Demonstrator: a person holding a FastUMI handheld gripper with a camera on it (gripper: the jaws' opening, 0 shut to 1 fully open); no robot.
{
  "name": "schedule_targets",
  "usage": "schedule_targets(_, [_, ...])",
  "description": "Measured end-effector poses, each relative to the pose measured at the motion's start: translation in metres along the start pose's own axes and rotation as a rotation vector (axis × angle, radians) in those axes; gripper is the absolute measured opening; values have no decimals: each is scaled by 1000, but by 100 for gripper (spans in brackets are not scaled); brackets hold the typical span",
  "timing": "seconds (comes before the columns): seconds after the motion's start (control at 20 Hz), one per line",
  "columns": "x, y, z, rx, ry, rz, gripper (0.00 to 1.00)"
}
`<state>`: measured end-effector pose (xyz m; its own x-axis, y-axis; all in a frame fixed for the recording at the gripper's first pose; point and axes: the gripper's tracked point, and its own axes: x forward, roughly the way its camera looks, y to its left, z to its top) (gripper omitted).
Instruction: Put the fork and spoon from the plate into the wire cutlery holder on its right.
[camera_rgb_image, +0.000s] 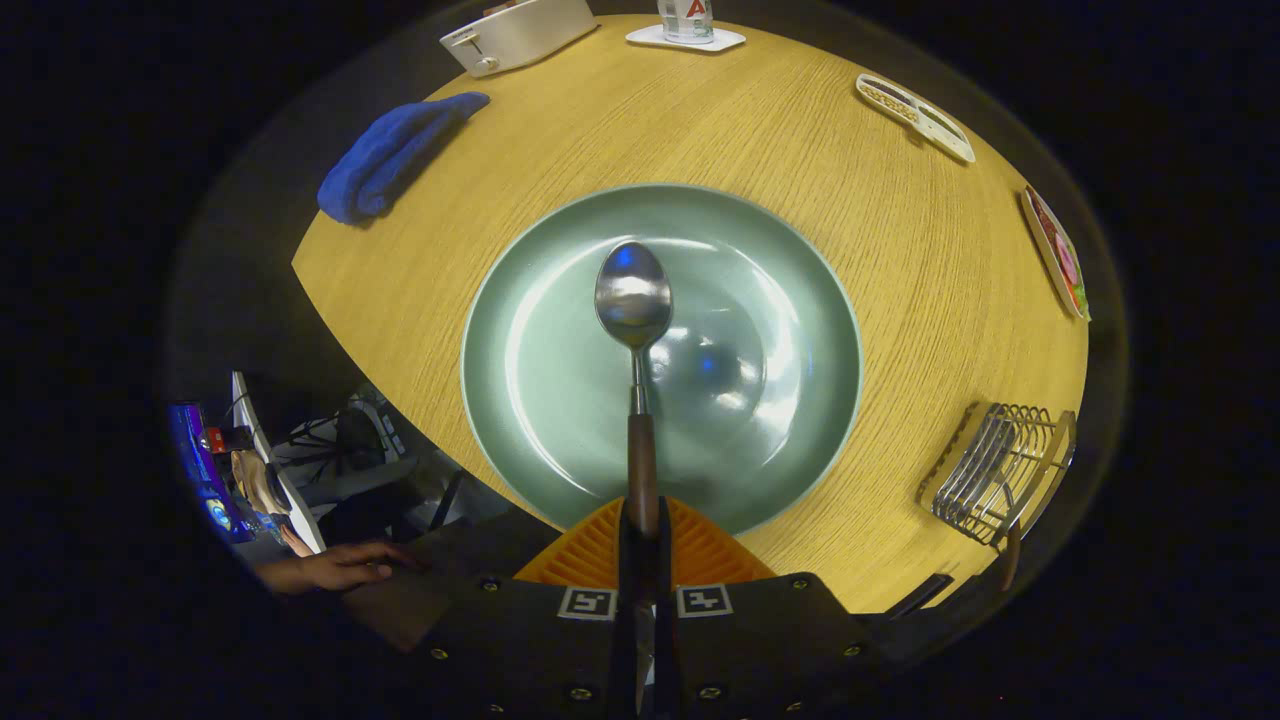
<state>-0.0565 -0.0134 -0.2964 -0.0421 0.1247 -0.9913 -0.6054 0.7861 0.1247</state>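
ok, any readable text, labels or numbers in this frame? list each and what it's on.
Nothing reads cleanly.
On the toaster: a small mark, too blurred to read.
On the clear bottle: the label is cut off, unreadable.
On the printed card: seen too slanted to read.
On the gripper, shut on the spoon by its handle: two square pattern markers, no letters.

Plate pale grey-green, glossy, white glare patches. Spoon silver bowl with blue reflection, brown wooden handle clamped between closed fingers of gripper. Table yellow-tan, fine wood grain. Cloth deep blue. Wire cutlery holder silvery metal wires, light wooden end. Toaster cream-white. Small tray white, brownish filling.
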Motion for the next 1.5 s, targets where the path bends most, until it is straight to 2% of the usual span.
schedule_targets(0.2, [-22, -18, -5, -46, 1, 1, 8])
schedule_targets(0.35, [-30, -22, -3, -17, -7, 24, 8])
schedule_targets(0.4, [-27, -26, -6, -13, 15, 30, 2])
schedule_targets(0.6, [-34, -27, -3, 13, 9, 55, 2])
schedule_targets(0.85, [-83, -40, -20, -37, 45, 87, 1])
schedule_targets(1.05, [-140, -92, -48, -103, 91, 0, 1])
schedule_targets(1.35, [-193, -162, -84, -3, 128, -74, 1])
schedule_targets(1.5, [-203, -182, -99, 35, 154, -73, 2])
